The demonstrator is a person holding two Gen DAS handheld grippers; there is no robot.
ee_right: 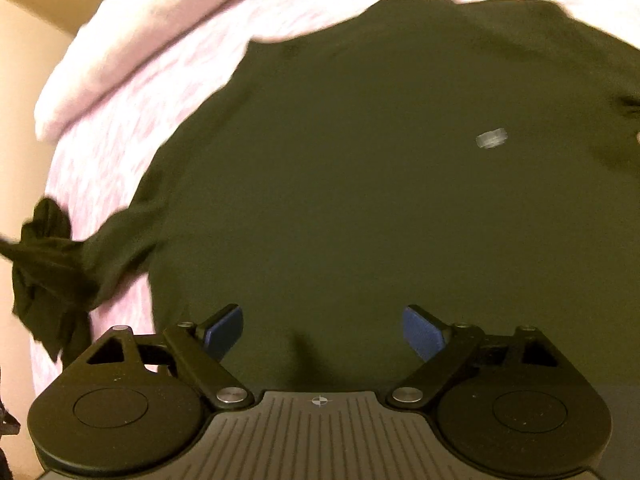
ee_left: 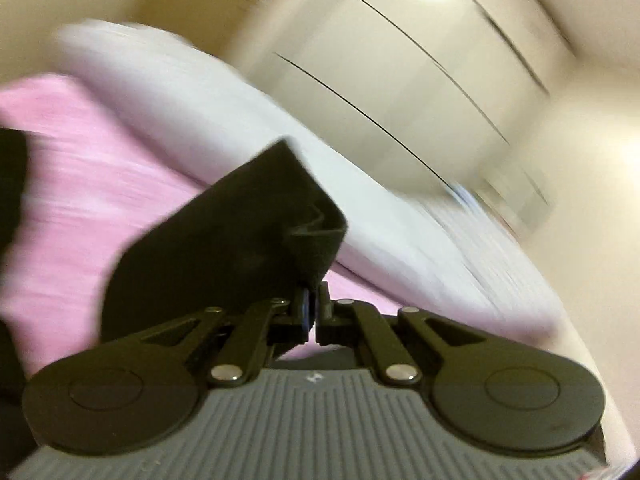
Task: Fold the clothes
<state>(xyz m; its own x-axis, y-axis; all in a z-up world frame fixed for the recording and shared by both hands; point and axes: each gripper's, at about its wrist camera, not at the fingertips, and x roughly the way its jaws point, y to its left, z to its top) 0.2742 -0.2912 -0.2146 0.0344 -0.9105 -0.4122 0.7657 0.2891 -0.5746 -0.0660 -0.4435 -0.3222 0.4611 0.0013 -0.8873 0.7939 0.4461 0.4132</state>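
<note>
the dark green shirt (ee_right: pixel 360 180) lies spread over the pink bedsheet (ee_right: pixel 132 92), filling most of the right wrist view, its body running from the bottom of the frame up toward the top edge. the right claw (ee_right: pixel 323 332) hovers directly above the shirt's near part, its blue pads (ee_right: pixel 424 338) wide apart and gripping nothing — the cloth sits straight ahead and below it, seemingly close, though whether the pads touch the fabric cannot be told.

at the lower left of that view a sleeve (ee_right: pixel 52 264) is bunched and drawn off past the bed's edge. in the left wrist view the left claw (ee_left: pixel 310 312) is pinched closed on a dark fold of shirt (ee_left: pixel 240 240), which stands up from the jaws into the centre of the frame, above the pink sheet and a white pillow or duvet (ee_left: pixel 200 96). the blur suggests fast motion.

so the coming fold likely turns on the left claw, the one already holding cloth: its fold probably goes across the flat body, while the right claw is nearer the shirt's body to pin or pinch it.
</note>
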